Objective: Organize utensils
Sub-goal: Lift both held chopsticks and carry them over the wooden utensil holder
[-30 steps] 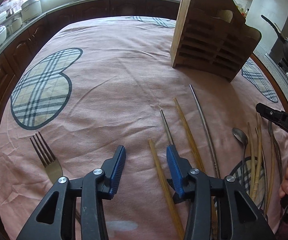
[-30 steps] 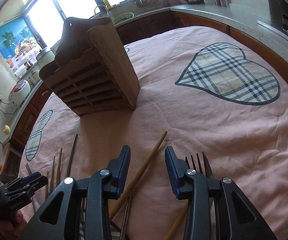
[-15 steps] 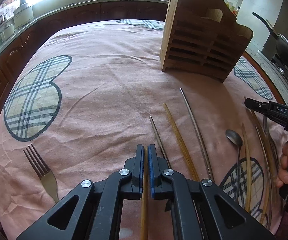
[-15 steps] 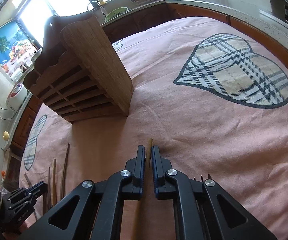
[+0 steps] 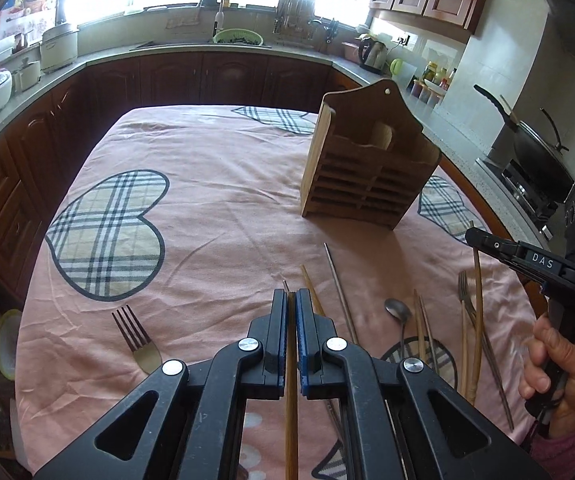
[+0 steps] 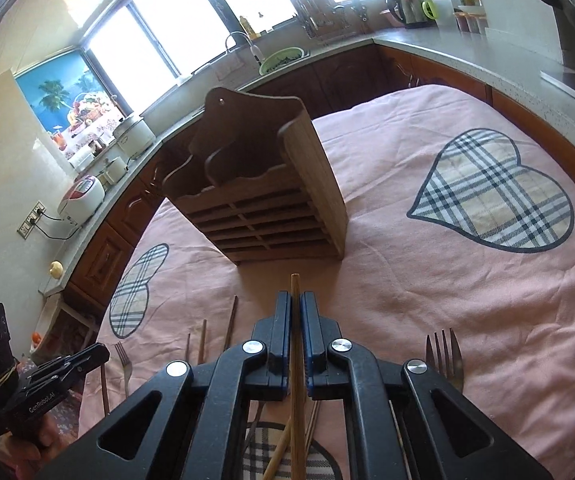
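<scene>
My left gripper (image 5: 291, 296) is shut on a wooden chopstick (image 5: 291, 420) and holds it lifted above the pink tablecloth. My right gripper (image 6: 295, 300) is shut on another wooden chopstick (image 6: 296, 400), its tip pointing at the slatted wooden utensil holder (image 6: 271, 200). The holder also shows in the left wrist view (image 5: 367, 168), standing upright at the far right of the table. Loose chopsticks (image 5: 311, 288), a metal rod (image 5: 339, 292), a spoon (image 5: 398, 310) and forks (image 5: 135, 336) (image 6: 443, 356) lie on the cloth.
The table (image 5: 215, 184) carries a pink cloth with plaid heart patches. Kitchen counters with a sink, rice cookers and a kettle ring the table. A wok (image 5: 535, 148) sits on the stove at right. The right gripper also shows in the left wrist view (image 5: 527, 256).
Both grippers closed on a chopstick each and have lifted them off the cloth. Both views have risen and now look more level at the holder.
</scene>
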Available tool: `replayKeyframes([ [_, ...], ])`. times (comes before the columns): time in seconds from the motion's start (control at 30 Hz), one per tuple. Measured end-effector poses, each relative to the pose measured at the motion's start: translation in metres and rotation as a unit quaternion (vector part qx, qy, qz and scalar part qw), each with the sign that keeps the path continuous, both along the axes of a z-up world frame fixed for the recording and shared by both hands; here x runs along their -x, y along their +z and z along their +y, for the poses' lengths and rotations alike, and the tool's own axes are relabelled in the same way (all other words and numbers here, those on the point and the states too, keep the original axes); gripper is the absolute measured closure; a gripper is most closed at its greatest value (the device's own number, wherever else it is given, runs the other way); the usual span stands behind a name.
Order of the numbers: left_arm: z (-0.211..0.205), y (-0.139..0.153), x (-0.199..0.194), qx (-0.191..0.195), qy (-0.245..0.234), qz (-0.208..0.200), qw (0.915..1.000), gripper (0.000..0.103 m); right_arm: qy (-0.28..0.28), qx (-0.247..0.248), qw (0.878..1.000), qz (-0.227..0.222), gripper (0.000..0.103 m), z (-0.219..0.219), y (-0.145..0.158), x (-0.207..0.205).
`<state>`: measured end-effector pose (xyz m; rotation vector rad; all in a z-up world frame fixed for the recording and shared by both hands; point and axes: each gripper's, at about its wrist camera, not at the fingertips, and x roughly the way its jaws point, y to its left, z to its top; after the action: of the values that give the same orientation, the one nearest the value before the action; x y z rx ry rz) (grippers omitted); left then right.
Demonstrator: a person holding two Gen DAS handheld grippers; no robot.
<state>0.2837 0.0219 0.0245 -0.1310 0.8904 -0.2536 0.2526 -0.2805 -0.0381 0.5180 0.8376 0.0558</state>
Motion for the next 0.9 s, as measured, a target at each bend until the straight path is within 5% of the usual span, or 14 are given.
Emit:
replayKeyframes([
  [0.3,0.018,0.049,0.041,0.02,0.008,-0.056,0.9982,0.1,0.004,0.003,0.999,-0.051,0.098,0.007,0.045,0.024],
  [0.9,0.033,0.094,0.072,0.04,0.024,-0.136,0.9896,0.1,0.01,0.019,0.993,-0.12,0.098,0.016,0.098,0.043],
])
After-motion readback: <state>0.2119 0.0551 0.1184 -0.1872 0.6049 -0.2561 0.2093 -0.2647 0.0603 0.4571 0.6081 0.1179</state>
